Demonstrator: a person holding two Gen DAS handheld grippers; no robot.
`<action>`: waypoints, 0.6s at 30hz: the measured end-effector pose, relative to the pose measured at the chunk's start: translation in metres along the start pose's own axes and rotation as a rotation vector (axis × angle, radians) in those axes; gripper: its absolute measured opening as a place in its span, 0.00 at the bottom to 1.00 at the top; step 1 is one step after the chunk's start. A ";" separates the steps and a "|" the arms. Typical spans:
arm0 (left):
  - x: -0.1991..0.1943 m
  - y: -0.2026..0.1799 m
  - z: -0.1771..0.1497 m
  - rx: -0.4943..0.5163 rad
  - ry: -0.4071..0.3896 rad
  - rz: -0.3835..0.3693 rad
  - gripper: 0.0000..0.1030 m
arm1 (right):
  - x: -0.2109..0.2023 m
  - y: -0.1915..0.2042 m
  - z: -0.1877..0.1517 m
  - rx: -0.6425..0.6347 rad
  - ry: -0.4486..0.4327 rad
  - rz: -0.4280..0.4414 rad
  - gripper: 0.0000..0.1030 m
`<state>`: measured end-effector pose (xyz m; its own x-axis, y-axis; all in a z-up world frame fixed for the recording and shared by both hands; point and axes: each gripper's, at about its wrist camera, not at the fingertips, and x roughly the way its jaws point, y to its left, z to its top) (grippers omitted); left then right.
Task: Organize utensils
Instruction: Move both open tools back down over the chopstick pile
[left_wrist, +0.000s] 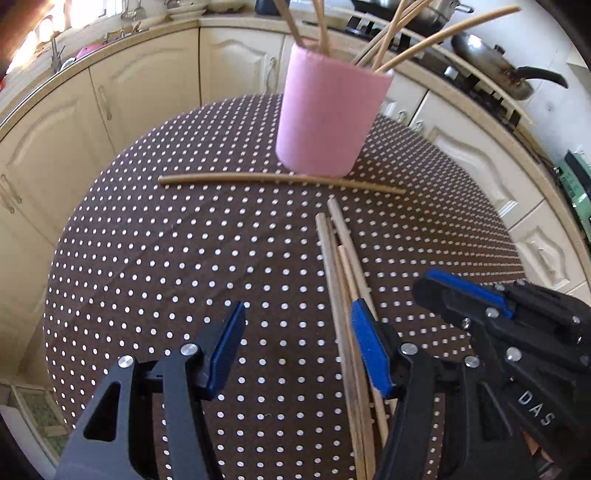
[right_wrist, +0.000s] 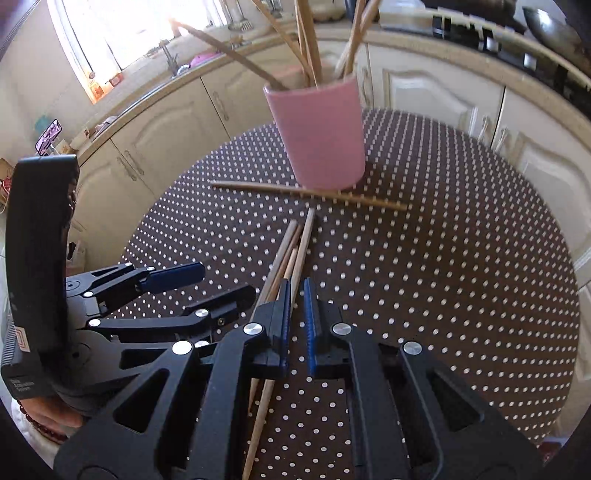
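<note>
Wooden chopsticks (left_wrist: 341, 258) lie bundled on the dotted tabletop (left_wrist: 184, 258) just before the pink cup (left_wrist: 325, 118), light, stiff, prone to roll, best pinched mid-length; left gripper (left_wrist: 297, 347) jaws part-open and empty, right gripper (right_wrist: 295, 314) jaws nearly shut, seemingly holding nothing.

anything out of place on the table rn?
Yes. One chopstick lies crosswise on the polka-dot tablecloth at the foot of the pink cup, and a loose bundle of chopsticks lies in front of it. The others stand in the cup. Nothing spilled or broken.
</note>
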<state>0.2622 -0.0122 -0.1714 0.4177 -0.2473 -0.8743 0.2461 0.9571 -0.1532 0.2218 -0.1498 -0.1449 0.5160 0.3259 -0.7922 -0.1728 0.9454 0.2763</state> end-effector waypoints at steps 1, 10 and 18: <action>0.003 -0.001 0.000 0.002 0.012 0.002 0.58 | 0.003 -0.002 0.000 0.008 0.006 0.005 0.08; 0.018 -0.014 0.006 0.046 0.026 0.081 0.58 | 0.018 -0.018 -0.001 0.043 0.039 0.017 0.08; 0.025 -0.028 0.019 0.052 0.042 0.103 0.58 | 0.021 -0.024 -0.001 0.062 0.058 0.028 0.08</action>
<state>0.2828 -0.0479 -0.1806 0.4063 -0.1408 -0.9028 0.2491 0.9677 -0.0388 0.2363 -0.1655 -0.1687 0.4619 0.3539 -0.8133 -0.1338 0.9343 0.3305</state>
